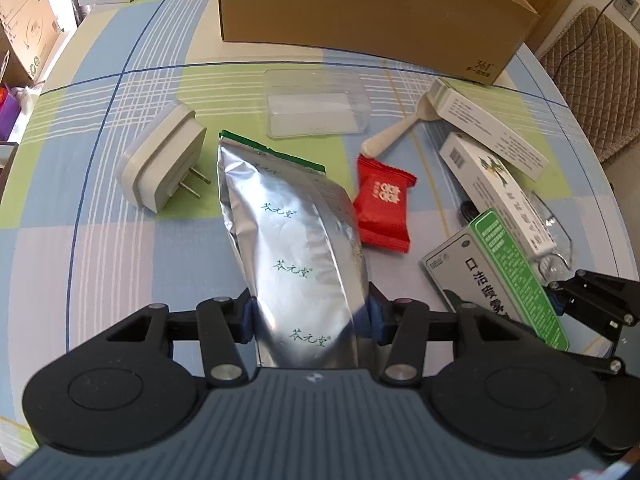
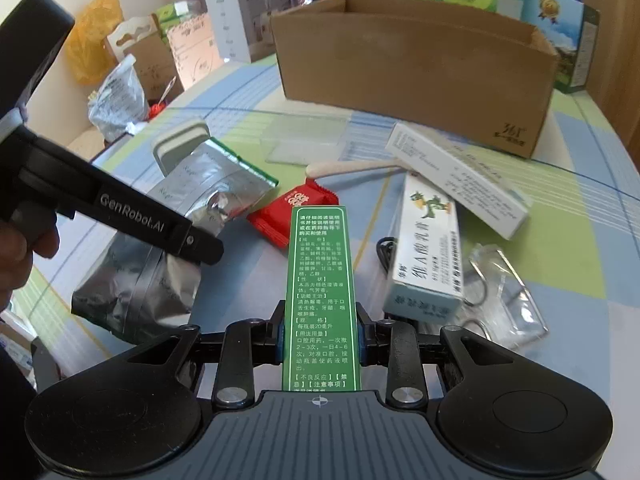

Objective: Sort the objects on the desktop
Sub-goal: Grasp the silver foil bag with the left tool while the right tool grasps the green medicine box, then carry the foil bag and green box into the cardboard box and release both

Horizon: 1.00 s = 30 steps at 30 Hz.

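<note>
The left gripper (image 1: 310,316) clamps the near end of a crinkled silver foil pouch with a green top edge (image 1: 296,236), its blue-padded fingers pressed against both sides. The pouch stretches away over the plaid blue-and-green tablecloth (image 1: 132,248), with a white wall plug adapter (image 1: 160,162) just to its left and a small red sweet wrapper (image 1: 382,208) just to its right. The right gripper (image 2: 320,334) is closed on a narrow green-and-grey medicine box printed with white text (image 2: 320,292), holding it edge-up above the table. Near that box lie two white cartons, one with a green plant print (image 2: 430,252) and a longer plain one (image 2: 460,182) leaning across it. A cream plastic spoon (image 1: 394,132) and a clear plastic tray (image 1: 316,104) lie farther off, before an open brown cardboard box (image 1: 368,4). A clear item with metal rings (image 2: 506,292) sits at the right, though what it is I cannot tell.
</note>
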### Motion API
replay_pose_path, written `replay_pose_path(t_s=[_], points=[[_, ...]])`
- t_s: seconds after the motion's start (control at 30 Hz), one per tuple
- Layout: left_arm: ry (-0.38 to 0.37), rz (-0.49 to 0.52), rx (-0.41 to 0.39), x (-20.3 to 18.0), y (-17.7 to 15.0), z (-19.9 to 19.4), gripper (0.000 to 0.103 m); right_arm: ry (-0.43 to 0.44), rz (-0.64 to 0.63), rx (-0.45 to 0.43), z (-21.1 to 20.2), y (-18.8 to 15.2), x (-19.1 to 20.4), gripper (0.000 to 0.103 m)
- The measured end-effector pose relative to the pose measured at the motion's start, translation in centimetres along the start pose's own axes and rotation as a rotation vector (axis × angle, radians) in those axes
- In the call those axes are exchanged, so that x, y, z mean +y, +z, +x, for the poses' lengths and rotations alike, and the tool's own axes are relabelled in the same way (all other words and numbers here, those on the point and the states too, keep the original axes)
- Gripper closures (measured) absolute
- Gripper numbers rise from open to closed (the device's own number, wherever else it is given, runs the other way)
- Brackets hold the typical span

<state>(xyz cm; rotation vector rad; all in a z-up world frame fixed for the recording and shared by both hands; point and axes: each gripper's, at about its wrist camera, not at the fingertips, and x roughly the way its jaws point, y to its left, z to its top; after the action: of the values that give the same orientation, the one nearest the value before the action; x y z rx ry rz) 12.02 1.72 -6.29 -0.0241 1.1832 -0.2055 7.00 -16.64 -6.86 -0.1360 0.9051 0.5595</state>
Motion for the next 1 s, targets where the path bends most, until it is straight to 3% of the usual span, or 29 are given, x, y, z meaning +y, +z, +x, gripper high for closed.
replay_pose_path(t_s=[0.23,0.43,0.7,1.0], points=[[0.005,0.012,-0.032,-1.0,-0.1,-3.4,0.057,0.002,0.045,-0.065,-4.3,0.7,0.0,0.075],[0.005,0.045,-0.064,-2.0,2.5,-6.9,0.057,-0.017,0.052,-0.119,-7.3,4.8,-1.0,0.075],[0.003,0.138,-0.123,-4.2,10.4,-10.2,0.057,-0.055,0.076,-0.165,-9.1,13.9,-5.9,0.075],[-0.007,0.156,-0.15,-5.0,21.3,-8.1,0.057,-0.126,0.071,-0.178,-5.6,23.2,-11.6,0.075]])
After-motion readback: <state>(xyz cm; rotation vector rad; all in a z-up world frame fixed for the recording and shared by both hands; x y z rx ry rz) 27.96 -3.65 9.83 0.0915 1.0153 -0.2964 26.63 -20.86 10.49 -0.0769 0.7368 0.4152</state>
